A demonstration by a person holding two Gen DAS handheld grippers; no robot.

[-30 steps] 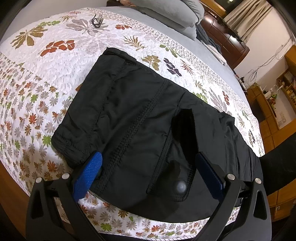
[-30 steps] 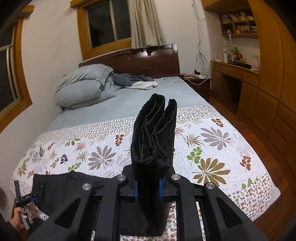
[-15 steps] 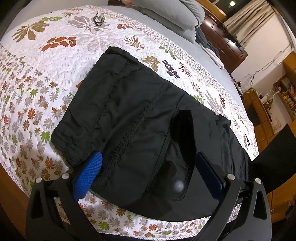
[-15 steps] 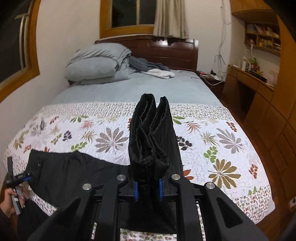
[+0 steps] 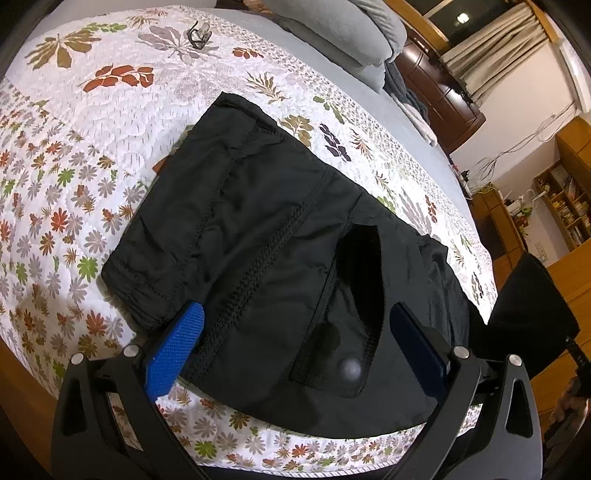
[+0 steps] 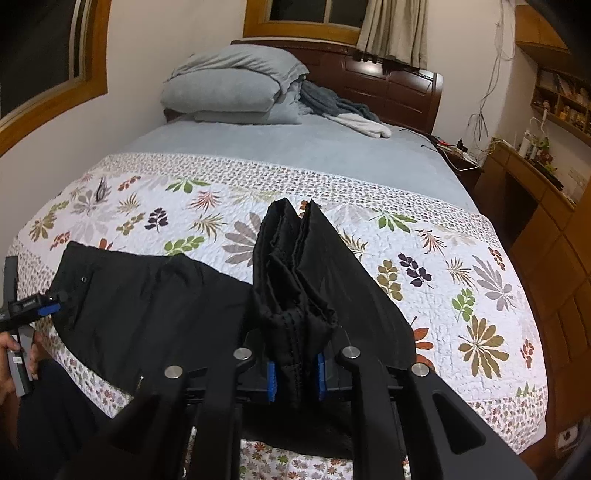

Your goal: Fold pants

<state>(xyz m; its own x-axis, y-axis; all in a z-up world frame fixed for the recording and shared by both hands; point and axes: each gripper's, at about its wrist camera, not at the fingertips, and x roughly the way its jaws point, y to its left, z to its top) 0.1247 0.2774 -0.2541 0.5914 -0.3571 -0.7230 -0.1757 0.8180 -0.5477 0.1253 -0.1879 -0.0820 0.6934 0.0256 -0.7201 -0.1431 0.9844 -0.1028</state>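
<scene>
I had the black pants (image 5: 280, 266) lying flat on the leaf-print quilt (image 5: 92, 155), their waistband end close to the quilt's near edge, which dropped off just below the garment. Beyond the pants the quilt ran on bare toward the grey pillows (image 6: 229, 92) at the wooden headboard (image 6: 391, 88), with only a pair of eyeglasses (image 5: 197, 33) lying well apart from the pants near the far corner. To the side of the bed away from the window, wooden cabinets (image 6: 554, 258) stood close along the quilt's edge. My left gripper (image 5: 295, 343) was spread wide, its blue pads (image 5: 173, 347) straddling the waistband end over the back pocket (image 5: 343, 332), holding nothing; whether the pads touched the cloth I could not tell. My right gripper (image 6: 295, 373) was pinched tight on the bunched leg hems (image 6: 295, 280), lifted off the quilt and standing upright between the jaws, while the rest of the pants trailed down and across the quilt toward the left gripper.
</scene>
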